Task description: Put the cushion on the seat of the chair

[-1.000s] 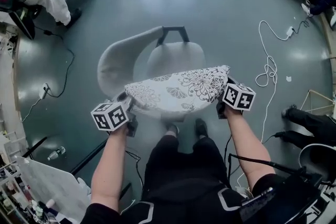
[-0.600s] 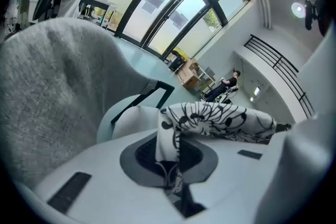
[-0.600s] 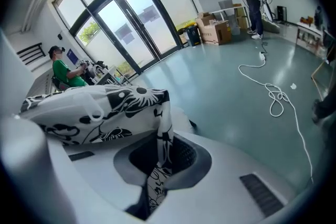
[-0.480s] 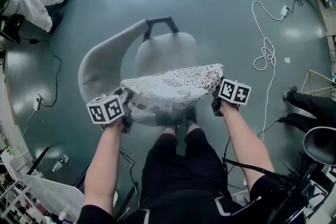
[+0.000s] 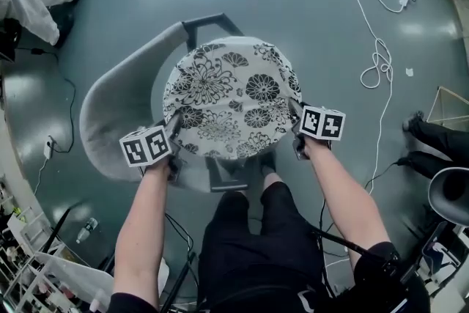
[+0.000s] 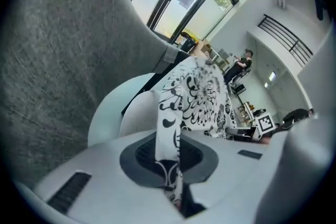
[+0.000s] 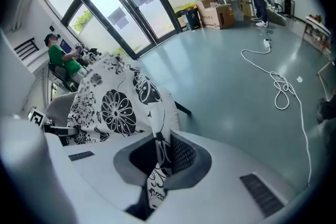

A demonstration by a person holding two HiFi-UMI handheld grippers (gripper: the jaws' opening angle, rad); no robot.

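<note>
The round white cushion [image 5: 231,99] with black flowers lies flat over the seat of the grey chair [image 5: 117,110], covering nearly all of it. The chair's curved backrest wraps round the left and far side. My left gripper [image 5: 173,134] is shut on the cushion's near-left rim. On the near-right rim my right gripper [image 5: 294,121] is shut too. In the left gripper view the fabric [image 6: 202,94] runs pinched out of the left gripper [image 6: 169,157], beside the backrest [image 6: 58,60]. The right gripper view shows the cushion [image 7: 113,107] clamped in the right gripper [image 7: 160,157].
A white cable [image 5: 377,59] coils on the grey-green floor at the right, and a black cable [image 5: 69,113] runs at the left. A seated person's legs [image 5: 440,139] are at the right edge, another person [image 5: 33,0] at top left. Shelving clutter fills the lower left.
Both grippers have come down with the cushion. It was held above the chair, tilted almost edge-on; now it lies spread flat over the seat.
</note>
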